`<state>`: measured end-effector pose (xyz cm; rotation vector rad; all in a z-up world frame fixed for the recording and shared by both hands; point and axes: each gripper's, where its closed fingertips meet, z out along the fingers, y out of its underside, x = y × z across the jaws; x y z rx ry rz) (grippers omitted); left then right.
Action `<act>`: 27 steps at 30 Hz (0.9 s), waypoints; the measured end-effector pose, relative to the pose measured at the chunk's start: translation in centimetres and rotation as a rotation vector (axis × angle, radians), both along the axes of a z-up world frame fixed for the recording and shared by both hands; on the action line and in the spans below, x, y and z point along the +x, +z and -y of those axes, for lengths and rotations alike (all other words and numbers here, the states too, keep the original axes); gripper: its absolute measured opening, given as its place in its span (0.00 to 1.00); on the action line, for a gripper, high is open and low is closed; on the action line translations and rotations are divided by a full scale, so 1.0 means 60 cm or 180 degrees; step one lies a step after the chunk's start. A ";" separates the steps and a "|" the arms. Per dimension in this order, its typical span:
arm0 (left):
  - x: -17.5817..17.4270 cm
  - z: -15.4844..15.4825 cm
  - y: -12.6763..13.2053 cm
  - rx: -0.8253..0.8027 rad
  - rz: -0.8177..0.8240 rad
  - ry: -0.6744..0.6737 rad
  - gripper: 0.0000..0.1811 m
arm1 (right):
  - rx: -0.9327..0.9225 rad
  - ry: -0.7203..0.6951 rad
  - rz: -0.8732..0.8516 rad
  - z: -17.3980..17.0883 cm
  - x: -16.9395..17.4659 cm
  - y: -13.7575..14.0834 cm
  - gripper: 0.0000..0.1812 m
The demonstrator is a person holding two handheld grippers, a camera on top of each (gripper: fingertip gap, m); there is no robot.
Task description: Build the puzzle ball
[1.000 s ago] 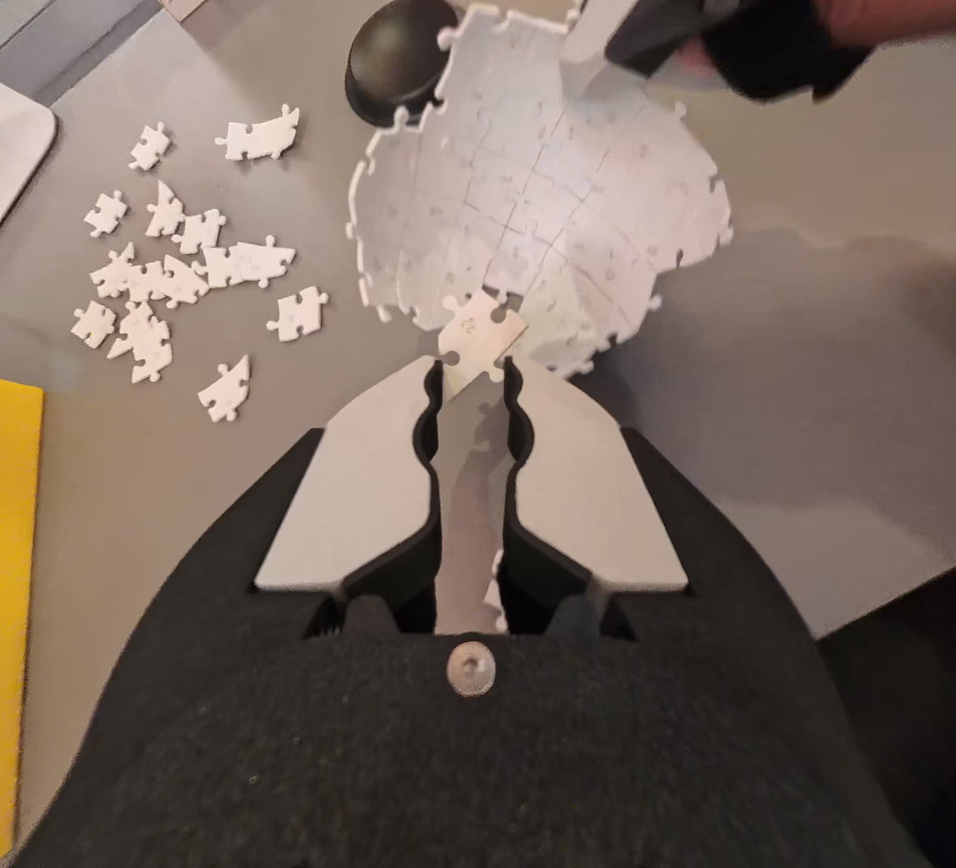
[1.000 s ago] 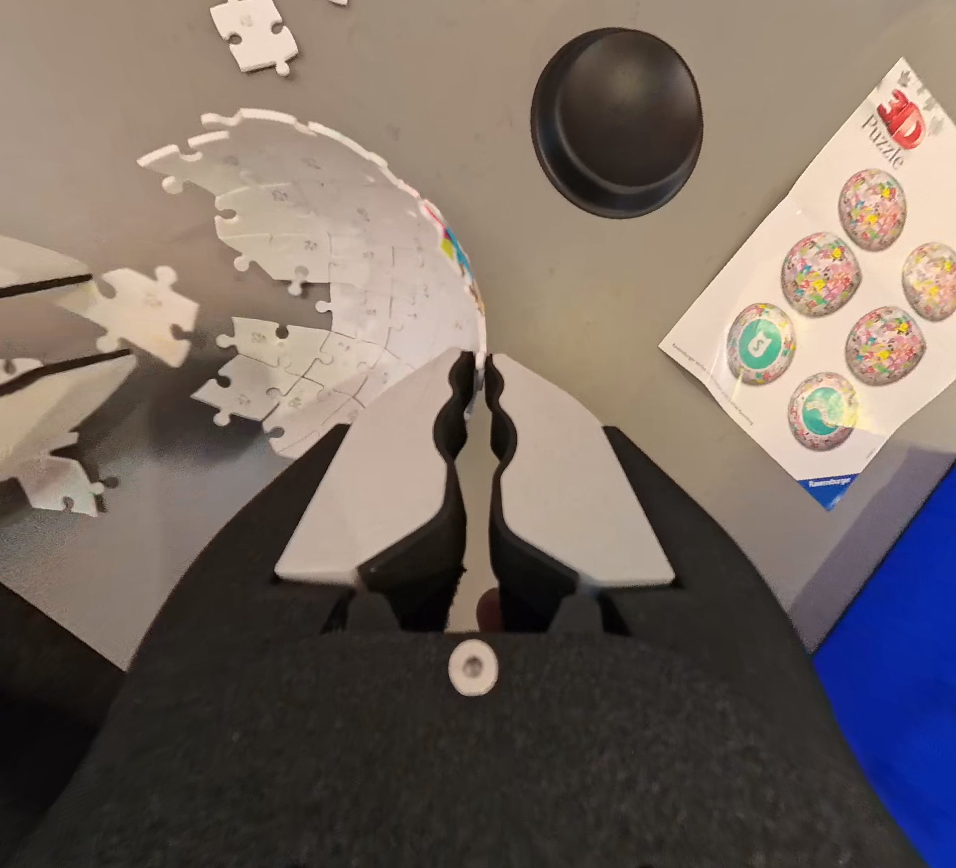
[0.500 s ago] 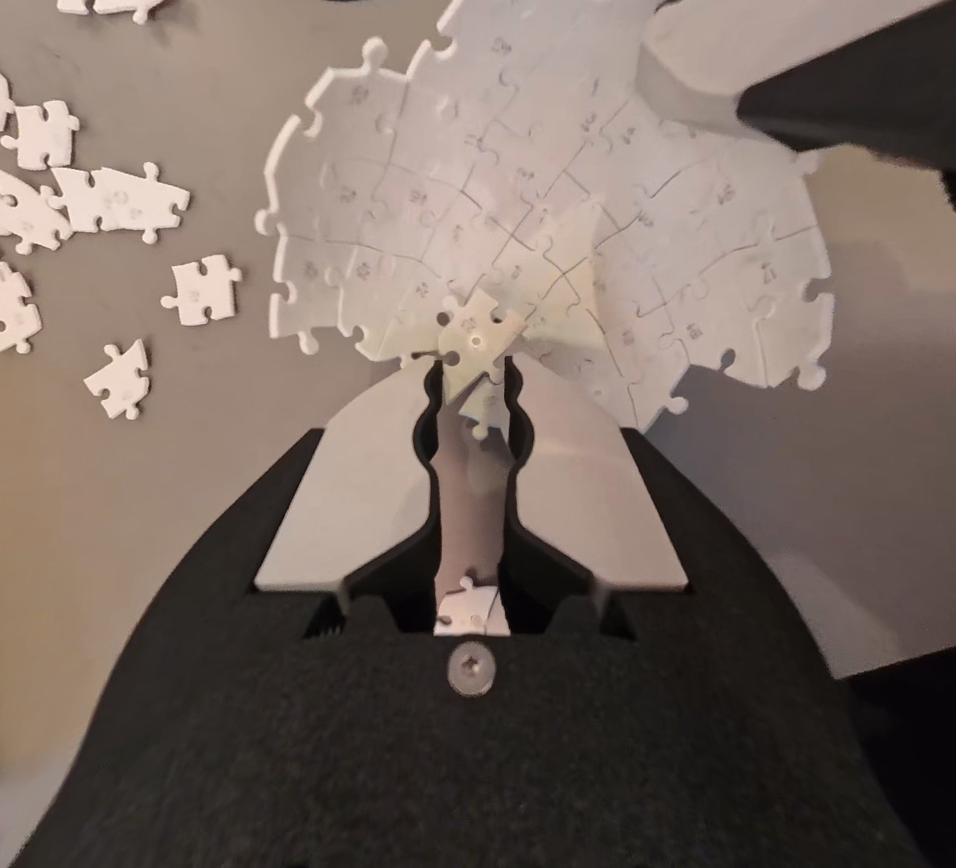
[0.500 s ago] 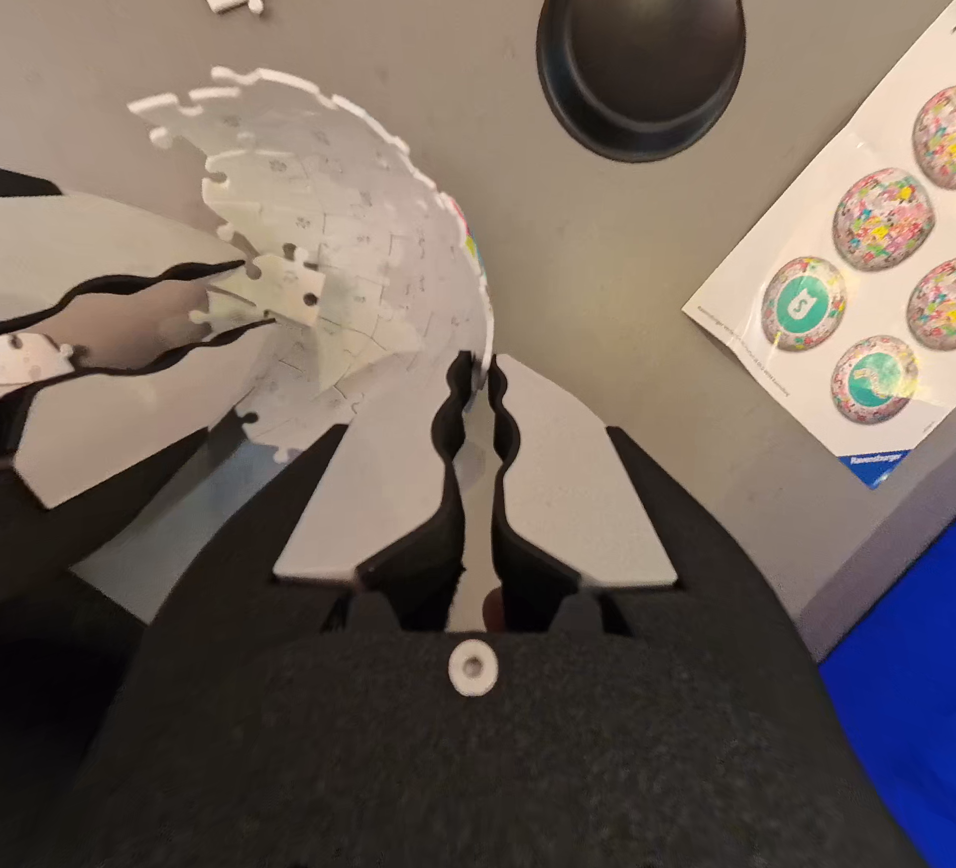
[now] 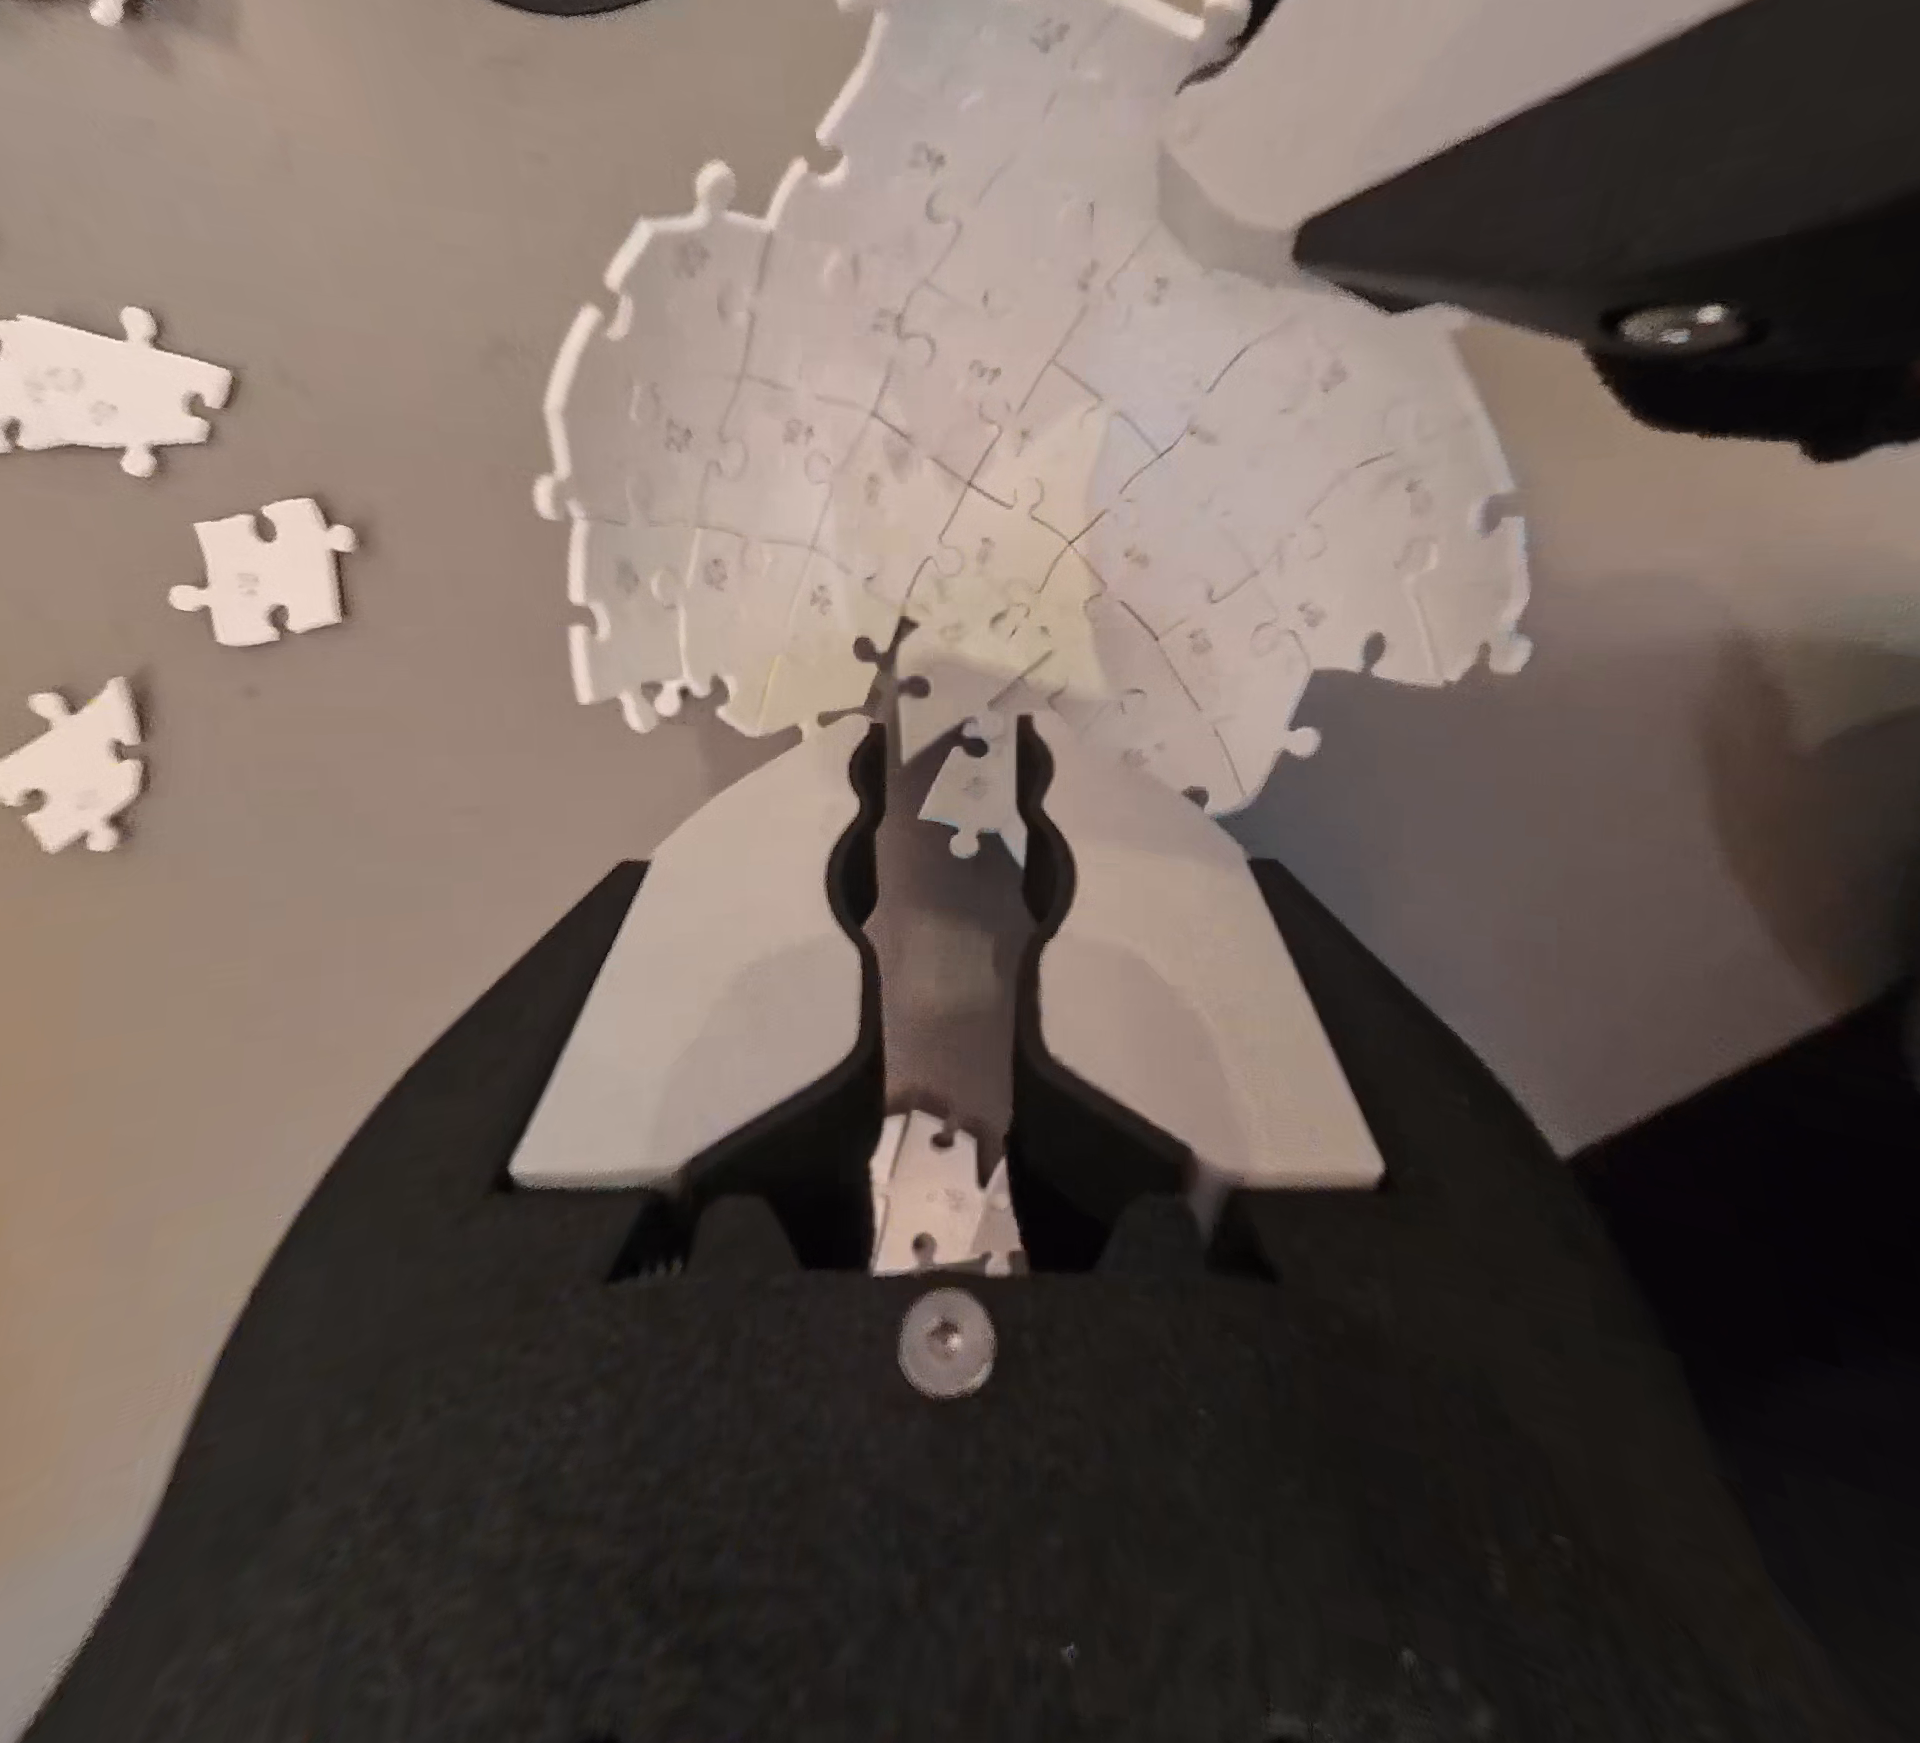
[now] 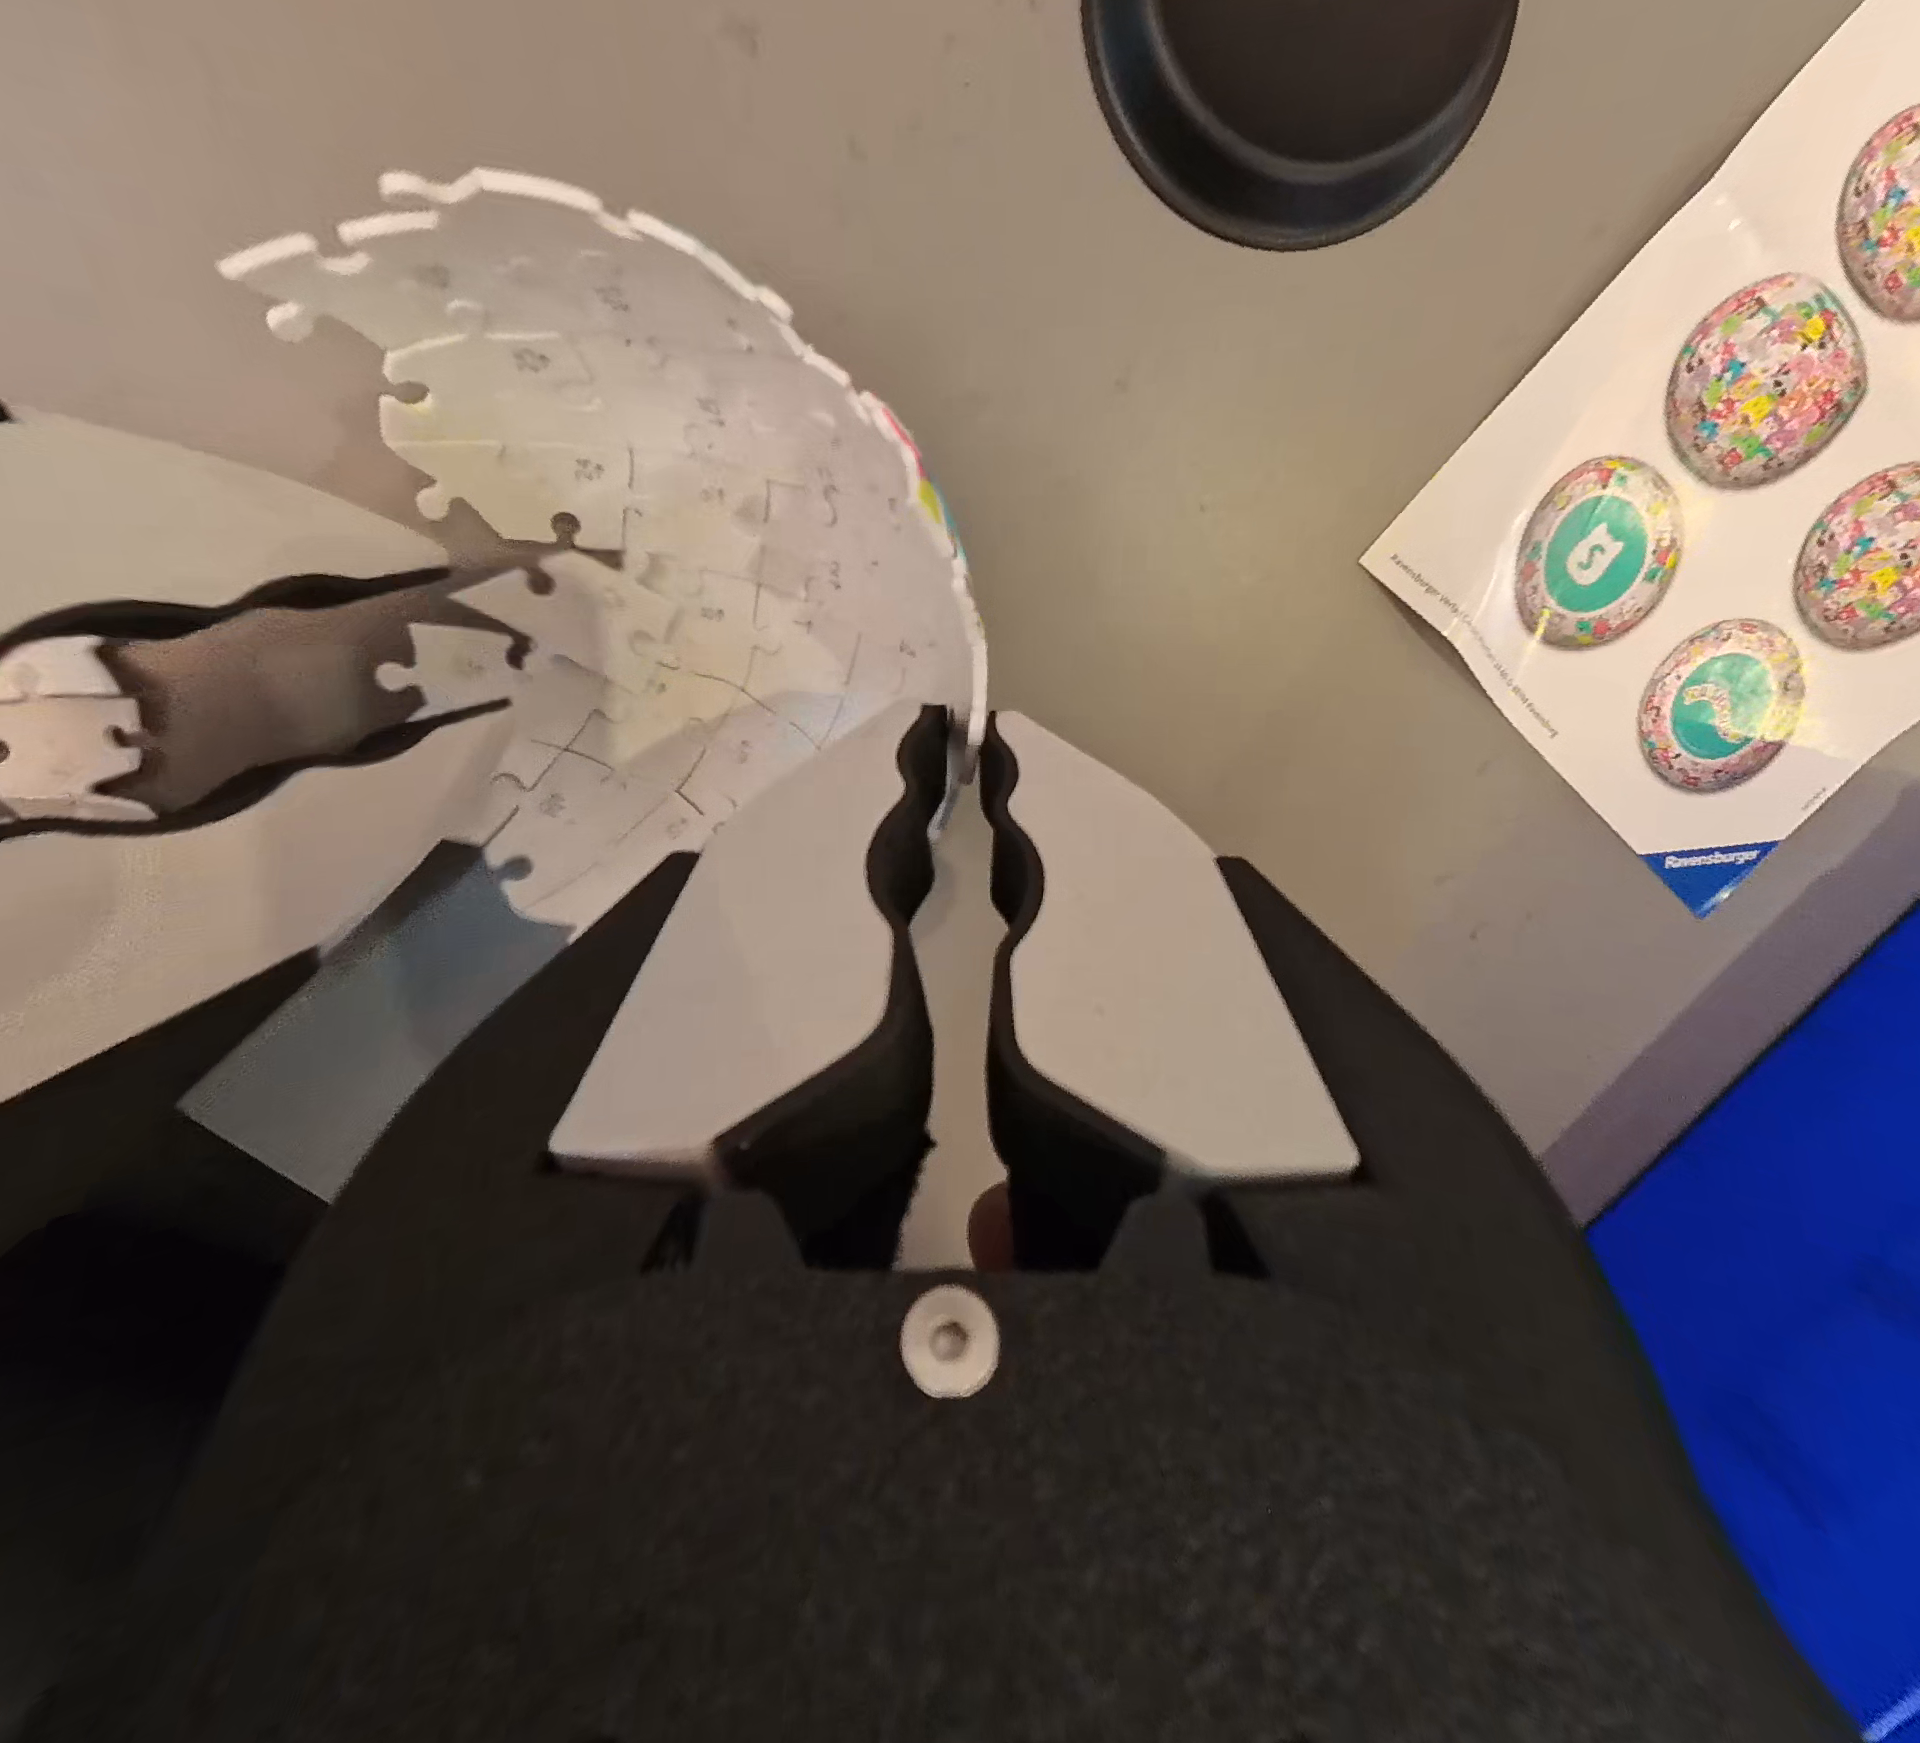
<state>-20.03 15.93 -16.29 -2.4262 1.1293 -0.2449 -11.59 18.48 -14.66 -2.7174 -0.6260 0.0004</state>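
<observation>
Counter [image 5: 332, 862]: grey, carrying everything here.
Puzzle shell [image 5: 1039, 405]: curved, half-built, white inside up, lifted off the counter between both claws.
Leaflet [image 6: 1704, 488]: printed sheet with ball pictures, at the counter's right edge.
Black stand [image 6: 1299, 20]: round, beyond the shell.
Right claw [image 6: 961, 737]: pinched narrow on the shell's rim.
Left claw [image 5: 951, 737]: narrow, holding a single piece [image 5: 899, 717] edge-on, touching the shell's near edge.
Loose pieces [image 5: 265, 587]: white, scattered left of the shell.

White curved half-built puzzle ball [image 5: 1039, 446] held upright, loose pieces [image 5: 265, 581] beside.
</observation>
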 end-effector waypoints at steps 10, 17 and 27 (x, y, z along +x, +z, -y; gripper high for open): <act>-0.035 -0.020 0.032 0.0374 -0.0029 -0.0817 0.04 | -0.0175 0.0196 0.0255 -0.002 -0.007 0.005 0.03; -0.065 -0.028 0.044 0.0219 0.0712 -0.0808 0.17 | -0.0386 0.0591 0.0897 -0.033 0.004 0.024 0.03; -0.036 -0.047 0.027 -0.0702 0.1676 -0.0571 0.24 | 0.0326 0.1360 0.1489 -0.056 -0.045 0.053 0.02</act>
